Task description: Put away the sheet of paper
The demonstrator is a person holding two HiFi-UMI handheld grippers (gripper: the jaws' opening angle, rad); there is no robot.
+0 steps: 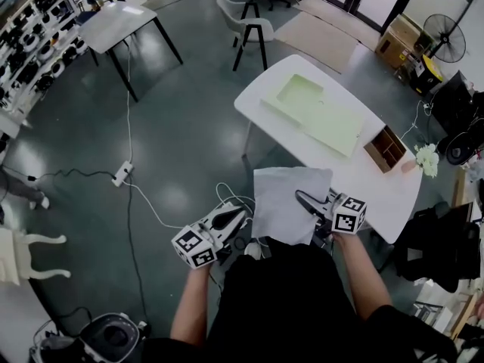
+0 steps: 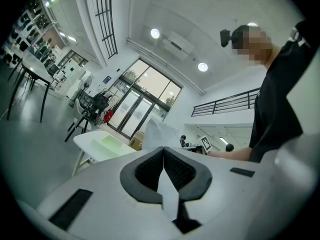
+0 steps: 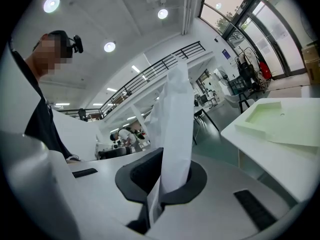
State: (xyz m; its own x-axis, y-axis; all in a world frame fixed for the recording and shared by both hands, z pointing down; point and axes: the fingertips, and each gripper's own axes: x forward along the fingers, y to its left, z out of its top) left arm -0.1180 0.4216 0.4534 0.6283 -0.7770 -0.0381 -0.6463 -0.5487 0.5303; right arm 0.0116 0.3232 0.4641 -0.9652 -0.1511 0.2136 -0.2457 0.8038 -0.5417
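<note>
Nearby, between the person and the white bench (image 1: 393,197), nothing blocks the way; on the floor to the left lie a power strip (image 1: 122,174) and loose cables. On that bench stand one pale green tray (image 1: 314,112), one wooden box with compartments (image 1: 384,148) to its right, and a small bunch of white flowers (image 1: 427,159) at the right edge. A second bench (image 1: 121,25) stands far left, one white chair (image 1: 246,25) sits beyond the first bench, and one fan (image 1: 448,36) stands far right.

One sheet of paper (image 1: 287,203) hangs in the air over the bench's near left edge, held between two tools. The left tool (image 1: 236,216) is clenched on the sheet's left edge, a white strip showing between its dark pads (image 2: 145,171). The right tool (image 1: 302,199) pinches the sheet's right part, and in the right gripper view the paper (image 3: 175,124) rises upright out of the closed jaws.
</note>
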